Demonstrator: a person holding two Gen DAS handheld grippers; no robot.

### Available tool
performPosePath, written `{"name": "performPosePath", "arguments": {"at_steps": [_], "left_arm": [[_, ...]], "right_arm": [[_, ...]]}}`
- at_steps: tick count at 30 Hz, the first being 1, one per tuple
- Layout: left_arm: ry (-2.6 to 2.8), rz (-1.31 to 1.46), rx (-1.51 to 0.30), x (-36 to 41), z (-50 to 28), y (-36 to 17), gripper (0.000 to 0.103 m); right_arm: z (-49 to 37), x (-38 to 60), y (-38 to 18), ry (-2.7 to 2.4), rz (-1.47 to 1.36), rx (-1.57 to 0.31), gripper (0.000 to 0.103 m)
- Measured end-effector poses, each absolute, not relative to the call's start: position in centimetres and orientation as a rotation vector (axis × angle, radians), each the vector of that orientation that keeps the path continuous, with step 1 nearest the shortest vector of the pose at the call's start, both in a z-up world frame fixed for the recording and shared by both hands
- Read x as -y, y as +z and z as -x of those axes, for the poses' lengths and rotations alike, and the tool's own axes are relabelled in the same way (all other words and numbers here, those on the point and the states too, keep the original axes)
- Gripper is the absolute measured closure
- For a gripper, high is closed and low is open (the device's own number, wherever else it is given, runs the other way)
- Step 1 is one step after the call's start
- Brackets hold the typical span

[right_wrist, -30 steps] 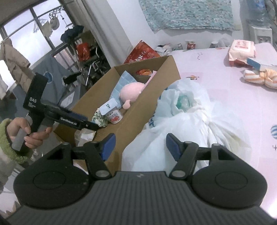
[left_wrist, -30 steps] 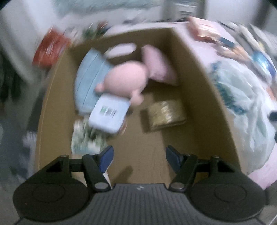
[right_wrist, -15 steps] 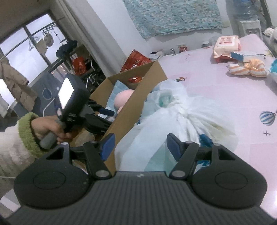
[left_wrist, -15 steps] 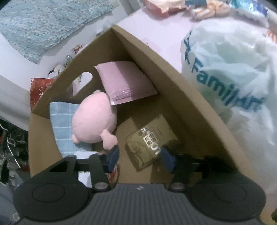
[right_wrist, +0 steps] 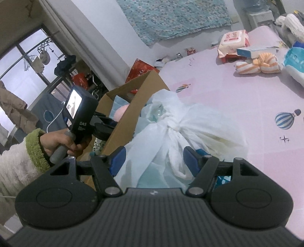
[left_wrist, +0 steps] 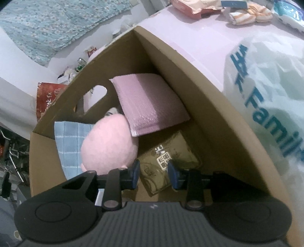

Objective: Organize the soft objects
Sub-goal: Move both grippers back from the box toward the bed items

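**Right gripper hovering over tied bag**

Right gripper [right_wrist: 153,161] is sitting with jaws apart over a knotted white plastic bag [right_wrist: 171,133] on the pink sheet [right_wrist: 237,98]; pads not pressing it. Left hand [right_wrist: 57,140] is holding the left gripper [right_wrist: 102,125] down into the cardboard box [right_wrist: 131,112]. Pink plush [right_wrist: 120,112] is showing inside.

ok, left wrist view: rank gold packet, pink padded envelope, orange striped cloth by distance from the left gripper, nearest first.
1. gold packet: on the box floor, just beyond the left gripper.
2. pink padded envelope: leaning in the far corner.
3. orange striped cloth: outside, on the pink surface.
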State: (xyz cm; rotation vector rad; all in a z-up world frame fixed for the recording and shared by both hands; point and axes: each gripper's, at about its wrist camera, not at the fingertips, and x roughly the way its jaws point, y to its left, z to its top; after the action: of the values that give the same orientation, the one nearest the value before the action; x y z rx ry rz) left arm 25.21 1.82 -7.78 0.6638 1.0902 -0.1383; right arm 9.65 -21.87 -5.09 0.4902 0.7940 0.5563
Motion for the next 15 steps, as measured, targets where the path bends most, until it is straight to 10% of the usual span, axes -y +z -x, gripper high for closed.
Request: {"name": "performPosePath", "arguments": {"at_steps": [4,11,15], "left_arm": [[-0.109,-0.628,-1.082,-2.1,-26.0,-7.5,0.062],[-0.004,-0.537,-1.053,-3.2,-25.4,-4.9,0.015],[0.036,-0.436,-1.053,-4.5,-25.0,-2.9,0.012]], "right_arm": [[-9.5,22.3,-5.5,0.545,-0.502,-0.793,0.036],[-8.3,23.8,-4.9,0.501,-0.502,-0.755,0.034],[-8.0,25.7,-4.0,0.439,-0.482,-0.695,0.028]]}}
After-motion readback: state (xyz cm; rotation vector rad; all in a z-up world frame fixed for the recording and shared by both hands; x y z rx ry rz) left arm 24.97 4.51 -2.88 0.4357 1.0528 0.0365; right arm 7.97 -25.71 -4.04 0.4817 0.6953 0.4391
